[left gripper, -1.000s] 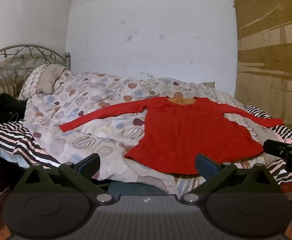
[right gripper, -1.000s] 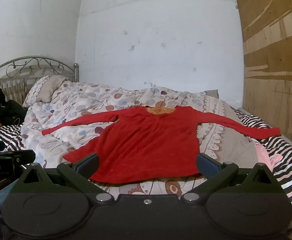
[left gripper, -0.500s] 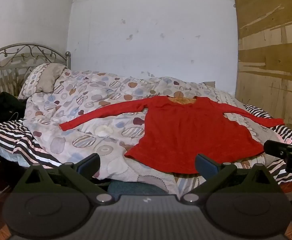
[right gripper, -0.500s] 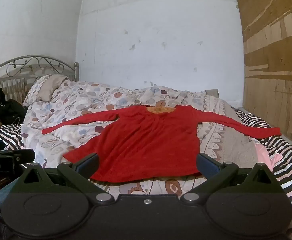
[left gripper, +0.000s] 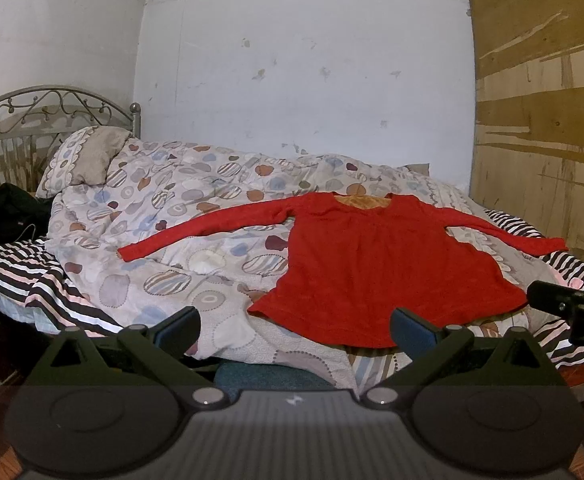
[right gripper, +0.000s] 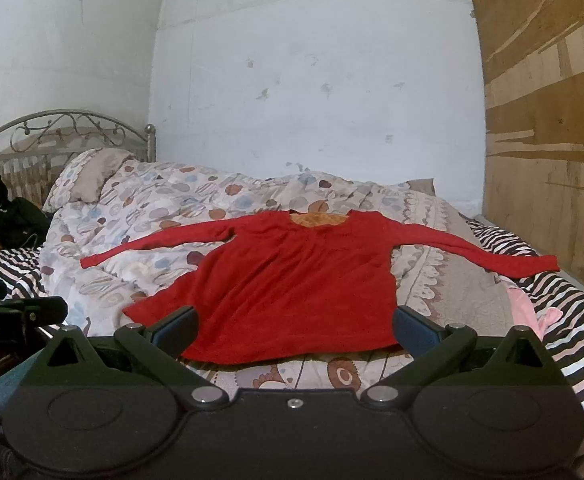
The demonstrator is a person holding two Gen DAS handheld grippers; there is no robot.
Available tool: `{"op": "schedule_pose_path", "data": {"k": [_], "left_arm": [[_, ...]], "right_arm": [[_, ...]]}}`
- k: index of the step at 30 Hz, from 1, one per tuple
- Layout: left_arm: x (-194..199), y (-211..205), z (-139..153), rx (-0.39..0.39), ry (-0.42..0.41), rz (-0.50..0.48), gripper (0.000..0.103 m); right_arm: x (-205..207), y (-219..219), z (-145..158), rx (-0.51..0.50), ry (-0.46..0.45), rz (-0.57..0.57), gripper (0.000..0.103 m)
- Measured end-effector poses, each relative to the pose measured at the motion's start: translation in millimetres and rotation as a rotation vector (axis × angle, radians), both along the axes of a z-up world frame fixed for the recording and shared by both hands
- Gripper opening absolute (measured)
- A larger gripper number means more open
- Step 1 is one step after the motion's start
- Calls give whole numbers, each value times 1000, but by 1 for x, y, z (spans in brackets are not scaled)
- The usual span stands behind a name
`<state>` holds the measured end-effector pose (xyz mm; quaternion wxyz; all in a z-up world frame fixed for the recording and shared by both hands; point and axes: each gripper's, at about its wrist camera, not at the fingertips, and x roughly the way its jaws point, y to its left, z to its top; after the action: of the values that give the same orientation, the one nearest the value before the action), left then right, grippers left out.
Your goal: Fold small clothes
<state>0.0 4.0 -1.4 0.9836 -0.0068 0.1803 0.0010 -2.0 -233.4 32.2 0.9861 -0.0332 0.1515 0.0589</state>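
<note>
Garment: a red long-sleeved top (left gripper: 380, 264) lies flat, front up, on the patterned duvet (left gripper: 180, 216) of the bed, in the centre-right of the left wrist frame and the centre of the right wrist frame (right gripper: 292, 288). Both sleeves are spread outward; the neckline points toward the wall, the hem toward the cameras. No fold has been made.

Left gripper (left gripper: 294, 330): fingers spread wide, empty, short of the bed edge at the lower centre of the frame.

Right gripper (right gripper: 294, 328): fingers likewise spread wide, nothing held, hovering before the hem.

Handling assessment: the fabric appears thin, soft and light; it will drape and offer no stiffness, and is likely to drag or bunch on the soft duvet if pulled. Not fragile. The duvet underneath is loose, so a deep pinch risks taking bedding along.

Recommended hold: pinch a single layered edge, either at a sleeve cuff (right gripper: 548, 265) or at a hem corner (right gripper: 132, 312), and lift clear before carrying across.
</note>
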Motion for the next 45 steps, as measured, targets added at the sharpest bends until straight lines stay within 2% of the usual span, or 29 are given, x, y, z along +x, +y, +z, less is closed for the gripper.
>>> {"op": "schedule_pose_path", "data": {"k": [45], "left_arm": [[0,0,0,-1,-2,0,103]], "right_arm": [[1,-3,-3,-4,4,-6,103]]}}
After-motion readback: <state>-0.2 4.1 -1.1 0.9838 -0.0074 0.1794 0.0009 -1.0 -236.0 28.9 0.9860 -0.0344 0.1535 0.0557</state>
